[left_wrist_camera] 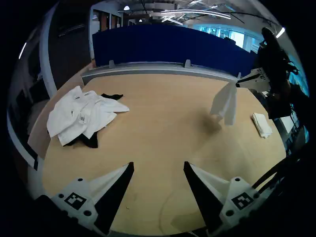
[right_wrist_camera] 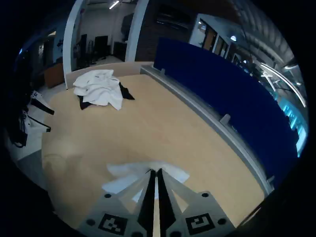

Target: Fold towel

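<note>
The left gripper (left_wrist_camera: 158, 164) hovers over the pale wooden tabletop (left_wrist_camera: 166, 126) with its two black-tipped fingers spread wide apart and nothing between them. In the right gripper view this same gripper shows at the far left edge (right_wrist_camera: 36, 115), its fingers likewise parted.

The right gripper (right_wrist_camera: 155, 171) has its fingers pressed together on a thin white cloth towel (right_wrist_camera: 122, 170), whose fabric fans out to either side of the fingertips. In the left gripper view the towel (left_wrist_camera: 225, 103) hangs limp from that gripper, lifted above the table on its right side, with a soft shadow on the wood below it. The dark figure of the person (left_wrist_camera: 276, 67) holding the gripper stands behind it at the right edge.

Near the hanging towel, closer to the table's right edge, a small folded white cloth (left_wrist_camera: 261, 125) lies flat. Well apart from both, on the table's far left part, sits a loose heap of white and black garments (left_wrist_camera: 85, 114), also seen in the right gripper view (right_wrist_camera: 98, 89). A dark blue partition screen (left_wrist_camera: 170, 43) runs along the table's back edge on a grey rail.
</note>
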The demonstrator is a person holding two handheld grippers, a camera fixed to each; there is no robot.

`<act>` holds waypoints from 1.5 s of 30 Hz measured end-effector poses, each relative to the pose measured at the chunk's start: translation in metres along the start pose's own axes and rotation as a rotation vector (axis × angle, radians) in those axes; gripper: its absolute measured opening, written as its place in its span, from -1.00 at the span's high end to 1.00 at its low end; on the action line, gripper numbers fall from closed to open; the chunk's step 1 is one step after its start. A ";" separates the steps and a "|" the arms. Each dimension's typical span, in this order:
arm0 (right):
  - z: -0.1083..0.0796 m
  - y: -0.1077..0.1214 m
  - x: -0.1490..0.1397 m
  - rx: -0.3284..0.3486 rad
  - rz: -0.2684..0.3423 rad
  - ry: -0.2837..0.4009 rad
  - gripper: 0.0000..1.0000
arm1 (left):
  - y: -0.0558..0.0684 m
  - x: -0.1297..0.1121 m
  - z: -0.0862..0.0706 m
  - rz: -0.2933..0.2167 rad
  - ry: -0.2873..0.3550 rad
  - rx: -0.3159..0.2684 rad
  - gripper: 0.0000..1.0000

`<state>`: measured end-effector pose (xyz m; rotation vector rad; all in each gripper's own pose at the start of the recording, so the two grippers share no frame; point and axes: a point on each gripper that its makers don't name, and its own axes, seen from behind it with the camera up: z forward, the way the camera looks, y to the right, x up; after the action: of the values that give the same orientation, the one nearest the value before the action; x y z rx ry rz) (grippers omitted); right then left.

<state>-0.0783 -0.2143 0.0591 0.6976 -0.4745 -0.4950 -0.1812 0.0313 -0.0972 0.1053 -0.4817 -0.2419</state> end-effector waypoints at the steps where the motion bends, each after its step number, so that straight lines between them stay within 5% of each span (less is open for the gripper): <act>1: -0.002 0.002 0.000 -0.004 0.000 -0.001 0.91 | 0.001 0.000 0.000 0.000 0.000 -0.002 -0.87; 18: -0.035 0.051 -0.015 -0.070 0.037 -0.001 0.92 | 0.011 0.009 0.002 0.011 0.004 -0.022 -0.87; 45: -0.124 0.197 -0.130 -0.250 0.130 -0.108 0.92 | 0.026 0.019 0.009 0.058 -0.011 -0.019 -0.87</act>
<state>-0.0575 0.0503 0.0816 0.3984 -0.5451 -0.4615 -0.1633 0.0506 -0.0769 0.0714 -0.4921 -0.1904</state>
